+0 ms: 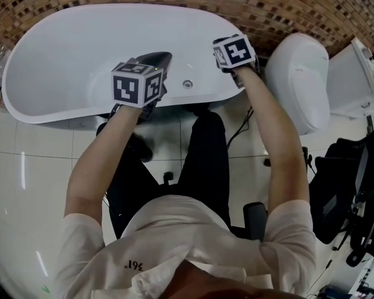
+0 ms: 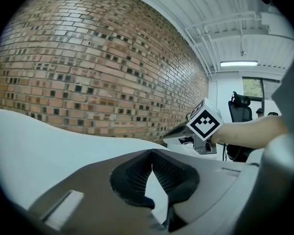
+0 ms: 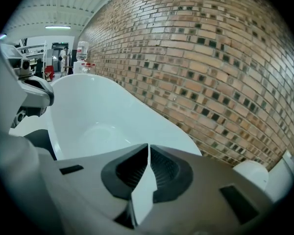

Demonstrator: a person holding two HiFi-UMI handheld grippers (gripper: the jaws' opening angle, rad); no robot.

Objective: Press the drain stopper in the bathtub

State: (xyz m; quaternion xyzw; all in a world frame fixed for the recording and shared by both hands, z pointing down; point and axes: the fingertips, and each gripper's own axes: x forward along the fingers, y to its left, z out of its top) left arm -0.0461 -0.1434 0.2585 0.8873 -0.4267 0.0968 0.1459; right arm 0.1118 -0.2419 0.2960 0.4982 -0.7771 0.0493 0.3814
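The floor (image 1: 37,167) is glossy white tile with thin grey joints, and light glints off it in streaks. The bathtub (image 1: 56,114) — a white freestanding oval — stands directly on it, its long side running across the top of the head view. Just right of the bathtub sits a white toilet (image 1: 297,80) with its lid down; whether the two touch cannot be told. In front of the bathtub, near its middle, the person's dark shoe (image 1: 140,148) rests on the tiles. A thin black cable (image 1: 239,131) trails over the floor in front of the bathtub's right end. Further right — well apart from the bathtub — stands a black chair (image 1: 355,192).
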